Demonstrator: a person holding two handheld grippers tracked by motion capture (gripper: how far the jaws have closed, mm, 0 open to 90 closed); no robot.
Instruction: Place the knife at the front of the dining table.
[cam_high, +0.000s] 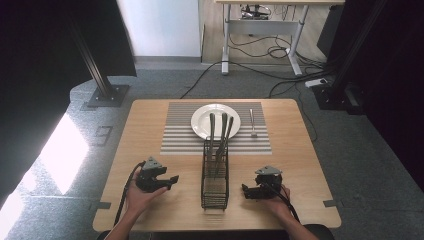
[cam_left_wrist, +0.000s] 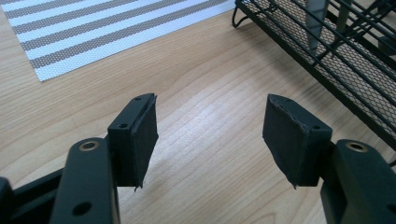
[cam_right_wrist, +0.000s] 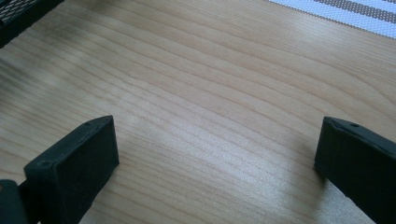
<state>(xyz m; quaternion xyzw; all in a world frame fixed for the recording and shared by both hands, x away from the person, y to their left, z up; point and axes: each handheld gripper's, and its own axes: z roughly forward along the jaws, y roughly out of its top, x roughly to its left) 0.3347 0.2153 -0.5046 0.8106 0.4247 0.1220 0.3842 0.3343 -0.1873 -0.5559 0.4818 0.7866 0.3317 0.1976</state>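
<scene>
Wire cutlery basket (cam_high: 215, 175) stands at table centre, three utensils (cam_high: 221, 131) upright inside, just short of the plate (cam_high: 200, 122) on the striped mat (cam_high: 175, 140). Left gripper (cam_high: 172, 179) and right gripper (cam_high: 245, 190) flank it, jaws open, empty. Judged: approach stage; next, reach for a utensil handle.
</scene>
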